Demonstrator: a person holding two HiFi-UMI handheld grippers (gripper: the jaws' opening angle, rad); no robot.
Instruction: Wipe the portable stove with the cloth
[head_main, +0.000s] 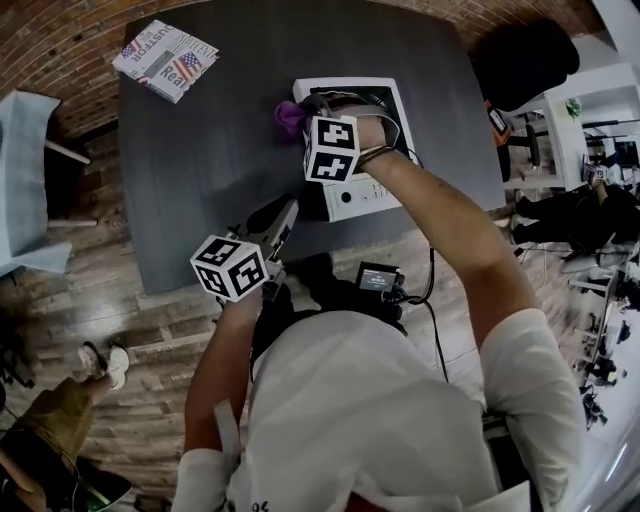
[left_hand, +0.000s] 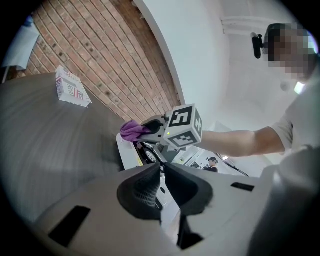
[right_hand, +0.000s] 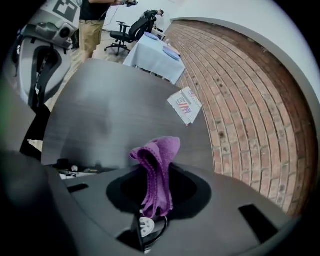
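purple cloth gripped in my right gripper at the stove's upper left corner

the right gripper (right_hand: 152, 200) is clenched on the cloth (right_hand: 159, 160), which rises from the jaws in a limp folded peak; in the head view it sits just above centre frame, at the upper left corner of the white portable stove (head_main: 352, 196). i judge the cloth light, soft and floppy, so a pinch on a bunched fold, well in from its edge, should hold while wiping; the stove looks rigid but may slide under a hard push. my left gripper (left_hand: 161, 169) is closed on nothing, lower centre near the table (head_main: 200, 150) edge, free to steady the stove. my right forearm (head_main: 440, 220) covers much of the stove top. a magazine (head_main: 165, 60) lies upper left, well apart.
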